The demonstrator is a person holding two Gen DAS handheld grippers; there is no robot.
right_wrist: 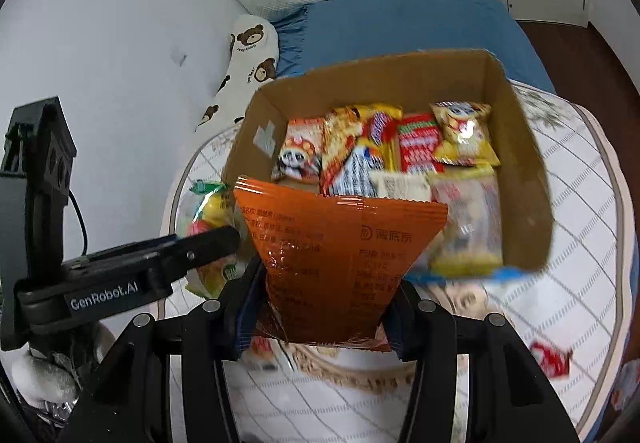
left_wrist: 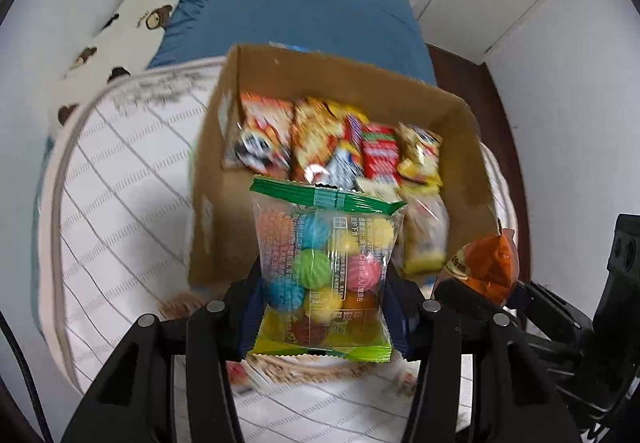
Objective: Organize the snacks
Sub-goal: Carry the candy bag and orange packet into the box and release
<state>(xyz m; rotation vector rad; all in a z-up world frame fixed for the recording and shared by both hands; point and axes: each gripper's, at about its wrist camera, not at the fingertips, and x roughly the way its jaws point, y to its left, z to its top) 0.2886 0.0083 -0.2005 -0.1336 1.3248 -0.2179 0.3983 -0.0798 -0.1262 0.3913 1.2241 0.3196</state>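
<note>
Two snack packets up in the air, both just in front of the cardboard box (left_wrist: 460, 123), on the near side of it.

Left hand-held gripper (left_wrist: 322, 307) squeezed shut on the clear candy bag (left_wrist: 324, 275), pads pressing both side edges low down, green top seal pointing at the box. Round, bright candy balls inside, hard and lumpy. Thin, shiny, slippery film. Light, but floppy at the top, so likely to swing. Best held low, where the balls give the pads something firm to press on. Too hard a squeeze could pop the seam.

Right hand-held gripper (right_wrist: 320, 299) clamped on the orange packet (right_wrist: 340, 255), pinching its narrow bottom part, wide top fanned out toward the box. Puffy and crinkly, probably full of air and crumbly bits. Very light, easy to crush. Gentle hold near the lower seal looks safest.

Box on the quilted bed cover (left_wrist: 120, 183), already holding many packets: red ones, yellow ones, one with a panda face. Free room only along the near wall of the box. A small red wrapper (right_wrist: 550, 357) loose on the cover, well to the right of the box.
</note>
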